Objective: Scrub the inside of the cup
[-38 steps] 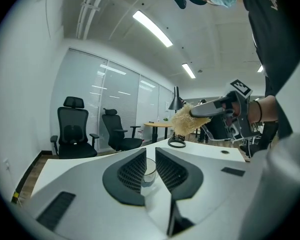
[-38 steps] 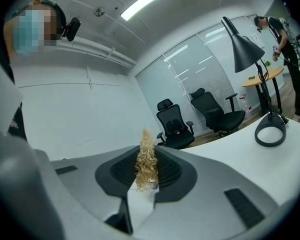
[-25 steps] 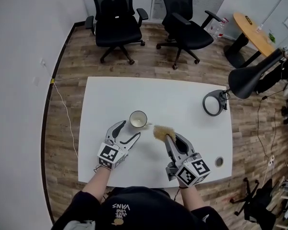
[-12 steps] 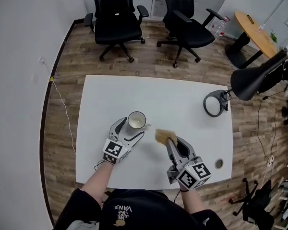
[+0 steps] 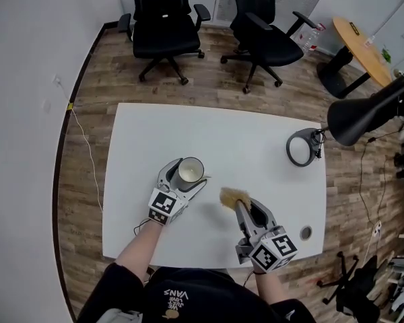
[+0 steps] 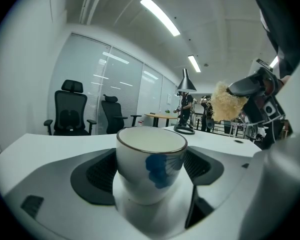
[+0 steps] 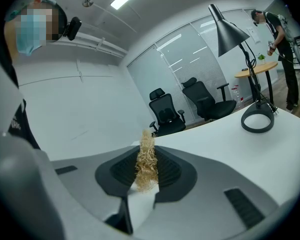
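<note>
A white cup (image 5: pixel 190 172) with a dark rim and a blue mark stands upright on the white table (image 5: pixel 242 140). My left gripper (image 5: pixel 186 175) is open wide around it, a jaw on each side. In the left gripper view the cup (image 6: pixel 150 159) sits between the pads with a small gap on both sides. My right gripper (image 5: pixel 240 206) is to the cup's right, shut on a straw-coloured fibrous scrubber (image 5: pixel 232 196). The right gripper view shows the scrubber (image 7: pixel 146 164) pinched between the pads, its tuft sticking up. It hangs above the table, clear of the cup.
A black desk lamp has its ring base (image 5: pixel 301 145) at the table's right and its head (image 5: pixel 360 113) over the edge. A round hole (image 5: pixel 306 233) lies near the front right corner. Two black office chairs (image 5: pixel 163 19) stand behind the table.
My left gripper has moved forward, its jaws spreading, so that the cup now stands between them. The right gripper with the scrubber has barely shifted.
</note>
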The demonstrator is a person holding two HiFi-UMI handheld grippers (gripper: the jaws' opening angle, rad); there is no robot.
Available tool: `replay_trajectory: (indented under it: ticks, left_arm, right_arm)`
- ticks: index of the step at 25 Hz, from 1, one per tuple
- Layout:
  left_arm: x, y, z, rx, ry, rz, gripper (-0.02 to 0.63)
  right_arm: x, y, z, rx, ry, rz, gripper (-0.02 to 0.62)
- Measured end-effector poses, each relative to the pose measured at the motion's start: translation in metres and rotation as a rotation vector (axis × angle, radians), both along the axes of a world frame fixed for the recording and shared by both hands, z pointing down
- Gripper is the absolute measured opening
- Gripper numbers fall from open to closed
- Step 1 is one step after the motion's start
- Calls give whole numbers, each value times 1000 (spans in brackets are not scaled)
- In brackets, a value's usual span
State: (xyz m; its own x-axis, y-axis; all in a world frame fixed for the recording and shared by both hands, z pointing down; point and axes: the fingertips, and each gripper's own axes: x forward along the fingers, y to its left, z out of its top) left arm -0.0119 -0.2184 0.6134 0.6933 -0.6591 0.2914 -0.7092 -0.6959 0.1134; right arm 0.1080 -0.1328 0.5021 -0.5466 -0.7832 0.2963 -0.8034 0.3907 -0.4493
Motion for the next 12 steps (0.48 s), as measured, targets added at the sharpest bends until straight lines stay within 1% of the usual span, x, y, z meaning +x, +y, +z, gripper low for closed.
replay_trajectory:
  ticks: [4,12]
  left_arm:
    - [6,-5,3,7,-22,22,403]
    - [15,-10,8,-22,-41,66,403]
  right_arm:
    - [1,0,3,-11,1,3,78]
    - [4,-3,7,-12,-5,1,78]
